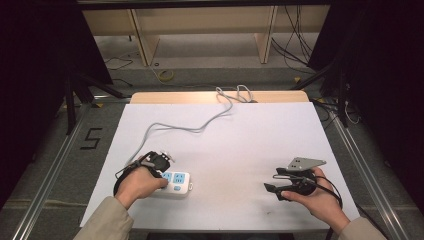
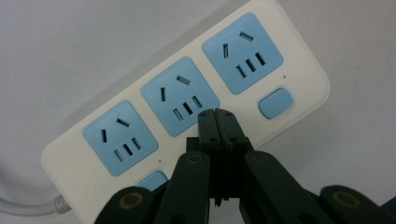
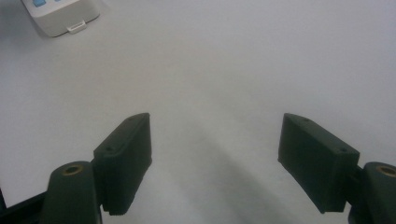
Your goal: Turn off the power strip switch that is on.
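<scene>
A white power strip (image 1: 176, 183) with blue sockets lies at the front left of the white table; its grey cable (image 1: 175, 127) runs to the far edge. In the left gripper view the power strip (image 2: 187, 100) has three blue sockets and two blue switches. My left gripper (image 2: 216, 115) is shut with nothing between its jaws, its tips over the strip just below the middle socket. In the high view the left gripper (image 1: 162, 175) sits over the strip's left end. My right gripper (image 1: 274, 190) rests at the front right, apart from the strip. Its jaws stand wide and empty, so the right gripper (image 3: 215, 144) is open.
The white table sheet (image 1: 240, 140) has a wooden edge (image 1: 215, 96) at the back, where the cable coils. Metal rails (image 1: 50, 165) run along both sides, and black stands and loose cables lie on the floor beyond. An end of the power strip (image 3: 63, 16) shows far off in the right gripper view.
</scene>
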A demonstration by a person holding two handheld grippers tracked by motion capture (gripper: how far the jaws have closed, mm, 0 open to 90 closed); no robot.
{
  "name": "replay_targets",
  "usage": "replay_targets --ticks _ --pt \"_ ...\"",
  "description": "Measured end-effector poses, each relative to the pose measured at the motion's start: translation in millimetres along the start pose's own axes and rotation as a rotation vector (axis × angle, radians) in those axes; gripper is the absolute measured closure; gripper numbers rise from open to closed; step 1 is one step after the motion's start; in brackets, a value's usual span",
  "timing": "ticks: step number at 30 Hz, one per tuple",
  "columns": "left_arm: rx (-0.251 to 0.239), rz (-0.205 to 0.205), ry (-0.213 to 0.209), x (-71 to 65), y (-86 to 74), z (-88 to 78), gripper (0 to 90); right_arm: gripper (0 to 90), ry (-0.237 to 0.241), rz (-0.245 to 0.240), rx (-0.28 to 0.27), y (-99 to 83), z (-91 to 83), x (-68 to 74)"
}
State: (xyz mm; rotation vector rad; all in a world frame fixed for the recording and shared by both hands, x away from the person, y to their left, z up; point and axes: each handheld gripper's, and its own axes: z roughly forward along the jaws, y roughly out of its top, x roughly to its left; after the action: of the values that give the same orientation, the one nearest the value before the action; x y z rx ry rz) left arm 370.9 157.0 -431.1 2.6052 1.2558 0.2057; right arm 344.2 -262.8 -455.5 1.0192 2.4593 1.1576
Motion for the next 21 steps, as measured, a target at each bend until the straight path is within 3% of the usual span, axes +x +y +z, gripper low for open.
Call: replay_targets --ticks 9,17,21 --pt "-0.03 0.0 -0.014 0.3 -1.6 -1.8 90.0 26.1 0.0 -0.001 0.0 0.1 0.0 0.1" --pt "-0.13 -0.017 -0.007 0.7 -0.5 -8.3 89.8 26.2 0.0 0.0 -0.001 0.1 -0.1 0.0" --pt "-0.205 -0.01 -0.004 1.6 -0.4 -11.2 89.8 26.2 0.001 -0.001 0.0 0.1 0.0 -0.1"
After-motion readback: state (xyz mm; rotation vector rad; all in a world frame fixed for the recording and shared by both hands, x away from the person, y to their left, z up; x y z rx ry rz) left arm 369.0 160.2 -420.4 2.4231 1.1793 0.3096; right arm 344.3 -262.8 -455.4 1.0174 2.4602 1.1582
